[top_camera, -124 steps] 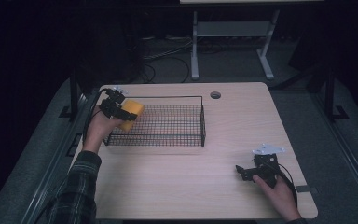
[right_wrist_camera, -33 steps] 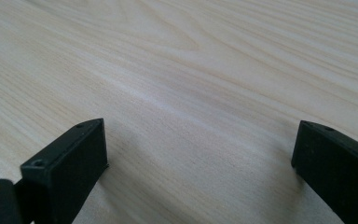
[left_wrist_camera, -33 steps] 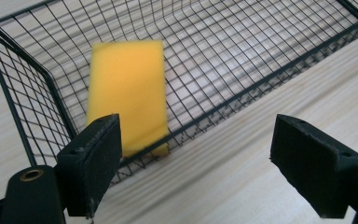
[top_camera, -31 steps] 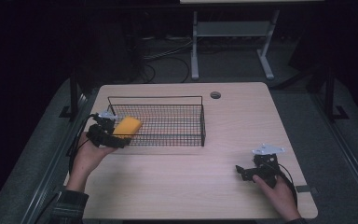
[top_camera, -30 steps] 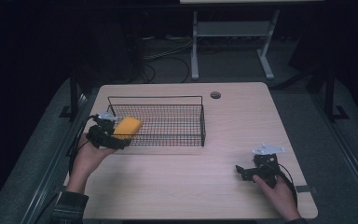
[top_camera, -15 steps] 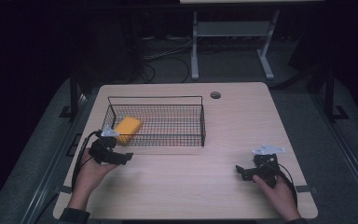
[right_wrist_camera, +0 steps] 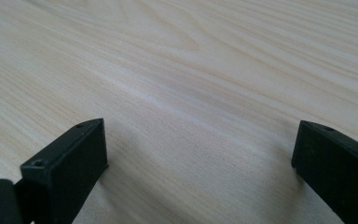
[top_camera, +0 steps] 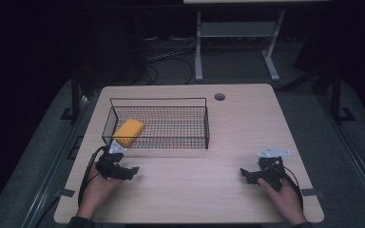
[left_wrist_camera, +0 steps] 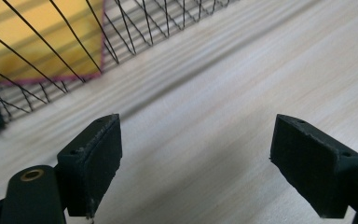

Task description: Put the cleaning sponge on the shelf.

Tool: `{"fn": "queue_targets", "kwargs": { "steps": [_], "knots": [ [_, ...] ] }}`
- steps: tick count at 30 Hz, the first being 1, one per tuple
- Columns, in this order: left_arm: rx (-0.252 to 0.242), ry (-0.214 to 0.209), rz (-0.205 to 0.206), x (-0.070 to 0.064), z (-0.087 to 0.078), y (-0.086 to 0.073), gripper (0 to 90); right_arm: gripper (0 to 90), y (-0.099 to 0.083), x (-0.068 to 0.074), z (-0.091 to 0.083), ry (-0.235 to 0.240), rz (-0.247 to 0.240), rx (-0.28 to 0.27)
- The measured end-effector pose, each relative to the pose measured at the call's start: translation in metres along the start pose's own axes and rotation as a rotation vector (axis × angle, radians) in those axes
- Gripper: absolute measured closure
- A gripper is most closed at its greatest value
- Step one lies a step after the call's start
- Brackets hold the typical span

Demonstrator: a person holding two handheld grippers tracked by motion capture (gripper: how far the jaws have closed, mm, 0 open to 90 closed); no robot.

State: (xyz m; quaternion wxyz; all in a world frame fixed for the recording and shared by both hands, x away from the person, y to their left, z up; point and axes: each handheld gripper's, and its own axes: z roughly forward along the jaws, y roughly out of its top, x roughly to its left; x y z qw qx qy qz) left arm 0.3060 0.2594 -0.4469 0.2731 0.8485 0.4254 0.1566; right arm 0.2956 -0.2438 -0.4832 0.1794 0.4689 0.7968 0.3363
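The yellow rectangular sponge block (top_camera: 129, 131) is lying inside the black wire mesh basket (top_camera: 180, 141), in its left end, leaning a little against the left wall. In the left gripper view the yellow block (left_wrist_camera: 32, 37) is showing behind the wire basket (left_wrist_camera: 135, 23). Half a second ago the left gripper (top_camera: 123, 172) was just beside the basket's left corner; now it is resting lower on the light wooden tabletop (top_camera: 195, 190), near the basket's front but apart from it. Its jaws are standing wide apart and are holding nothing (left_wrist_camera: 200, 163). One second ago this gripper was at the block itself, so I am judging that the block is already released into the basket and the placing step is finished. The right gripper (top_camera: 249, 175) is lying on the tabletop at the front right corner, as it was before, with its jaws also spread and empty (right_wrist_camera: 200, 172).
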Motion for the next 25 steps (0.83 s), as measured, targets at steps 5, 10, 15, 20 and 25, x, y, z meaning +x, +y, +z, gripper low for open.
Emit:
{"fn": "queue_targets", "kwargs": {
  "steps": [5, 10, 15, 20, 25],
  "knots": [
    [0.007, -0.013, -0.003, -0.003, 0.005, -0.009, 14.1, 2.5, 0.000, 0.000, 0.000, 0.000, 0.001, 0.000],
    [-0.002, -0.013, -0.008, -0.005, 0.006, -0.016, 13.4, 2.5, 0.000, 0.000, 0.000, -0.001, -0.001, 0.001],
    [-0.053, -0.020, -0.010, -0.005, 0.006, -0.022, 12.7, 2.5, 0.000, 0.000, 0.000, -0.001, -0.001, 0.001],
    [-0.110, -0.022, -0.006, -0.005, 0.006, -0.030, 12.6, 2.5, 0.000, 0.000, 0.000, -0.001, -0.002, 0.001],
    [-0.158, -0.027, -0.003, -0.004, 0.007, -0.036, 12.6, 2.5, 0.000, 0.000, 0.000, -0.001, 0.001, 0.002]
  ]
}}
